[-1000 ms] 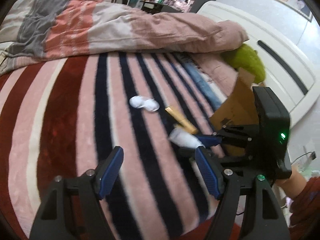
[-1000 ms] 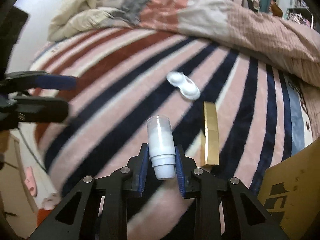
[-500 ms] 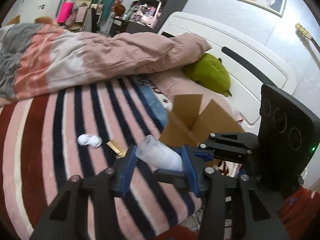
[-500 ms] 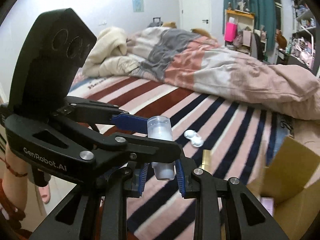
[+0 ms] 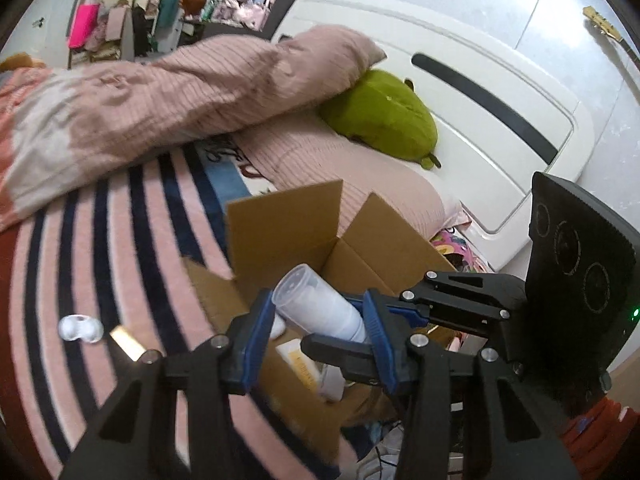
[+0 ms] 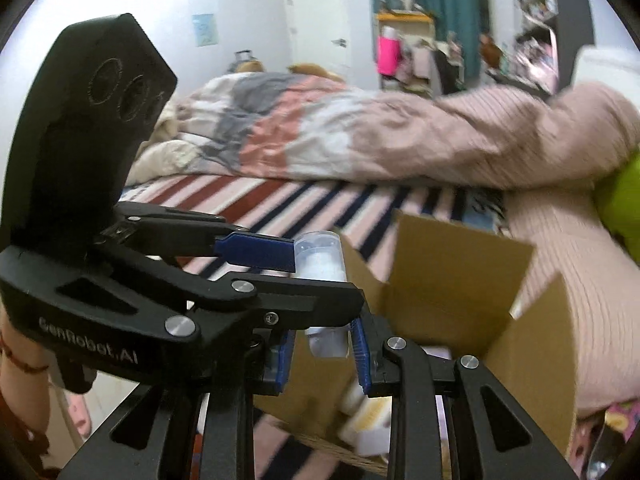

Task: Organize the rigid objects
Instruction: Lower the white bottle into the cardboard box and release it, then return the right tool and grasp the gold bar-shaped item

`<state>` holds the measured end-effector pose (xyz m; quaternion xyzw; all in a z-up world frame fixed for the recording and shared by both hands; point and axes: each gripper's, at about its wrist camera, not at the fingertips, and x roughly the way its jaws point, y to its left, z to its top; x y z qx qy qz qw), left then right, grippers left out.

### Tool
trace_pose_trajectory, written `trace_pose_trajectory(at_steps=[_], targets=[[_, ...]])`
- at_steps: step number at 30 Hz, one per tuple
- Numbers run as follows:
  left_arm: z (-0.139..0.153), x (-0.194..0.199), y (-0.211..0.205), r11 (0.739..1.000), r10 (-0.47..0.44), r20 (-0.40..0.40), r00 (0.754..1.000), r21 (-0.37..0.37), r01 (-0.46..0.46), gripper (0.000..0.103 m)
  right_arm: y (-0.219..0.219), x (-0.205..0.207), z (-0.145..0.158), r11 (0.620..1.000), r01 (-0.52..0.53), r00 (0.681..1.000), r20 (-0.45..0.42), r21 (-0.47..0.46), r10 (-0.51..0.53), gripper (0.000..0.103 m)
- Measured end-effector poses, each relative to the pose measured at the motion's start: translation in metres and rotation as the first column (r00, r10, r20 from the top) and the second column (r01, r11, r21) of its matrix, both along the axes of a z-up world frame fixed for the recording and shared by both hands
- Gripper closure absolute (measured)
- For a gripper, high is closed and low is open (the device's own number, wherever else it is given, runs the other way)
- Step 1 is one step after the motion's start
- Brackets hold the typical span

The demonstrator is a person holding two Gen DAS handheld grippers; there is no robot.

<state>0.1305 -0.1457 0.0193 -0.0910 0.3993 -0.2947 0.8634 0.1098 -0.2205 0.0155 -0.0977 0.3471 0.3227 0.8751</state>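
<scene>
A white bottle with a clear cap hangs in the air over the open cardboard box, held at both ends. My left gripper is shut on its capped upper part. My right gripper is shut on its narrow lower end, and its black body fills the right of the left wrist view. In the right wrist view the left gripper reaches in from the left onto the cap. The box stands just below and beyond.
Inside the box lies a pale yellow-printed package. On the striped blanket rest a white lens case and a gold bar. A green plush, pink pillow and rumpled duvet lie behind; a white headboard is at the right.
The left gripper closed on the bottle that the right gripper held. Both rose off the blanket together and swung right, over the cardboard box.
</scene>
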Motion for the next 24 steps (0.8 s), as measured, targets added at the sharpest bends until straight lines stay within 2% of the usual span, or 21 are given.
trace_pose_trajectory(at_steps=[6, 10, 11, 12, 14, 18, 24], targets=[[-0.016, 0.02, -0.025, 0.999, -0.038, -0.044, 0.998, 0.0, 0.038, 0.061, -0.028, 0.016, -0.014, 0.999, 0.039, 0.997, -0.062, -0.006, -0.04, 0.082], [-0.018, 0.022, -0.028, 0.999, -0.031, -0.04, 0.999, 0.019, 0.032, 0.06, -0.037, 0.019, -0.02, 0.999, 0.044, 0.995, -0.092, 0.001, -0.044, 0.082], [-0.019, 0.023, -0.026, 0.999, -0.031, -0.044, 0.999, 0.019, 0.031, 0.056, -0.038, 0.019, -0.022, 0.999, 0.043, 0.994, -0.102, 0.003, -0.043, 0.082], [-0.018, 0.023, -0.025, 0.999, -0.026, -0.043, 0.999, 0.024, 0.027, 0.045, -0.039, 0.019, -0.022, 0.999, 0.048, 0.993, -0.106, 0.007, -0.047, 0.082], [-0.015, 0.018, -0.019, 0.999, -0.01, -0.018, 1.0, 0.036, 0.01, 0.037, -0.039, 0.02, -0.021, 0.999, 0.053, 0.992, -0.112, 0.007, -0.052, 0.076], [-0.004, 0.006, -0.003, 0.999, 0.009, 0.018, 1.0, 0.035, -0.01, 0.034, -0.036, 0.014, -0.016, 0.998, 0.061, 0.994, -0.095, -0.001, -0.061, 0.06], [0.015, -0.022, 0.037, 0.996, 0.075, 0.089, 0.993, 0.051, -0.079, 0.028, -0.019, 0.003, -0.006, 0.999, 0.045, 0.996, -0.08, -0.014, -0.046, 0.059]])
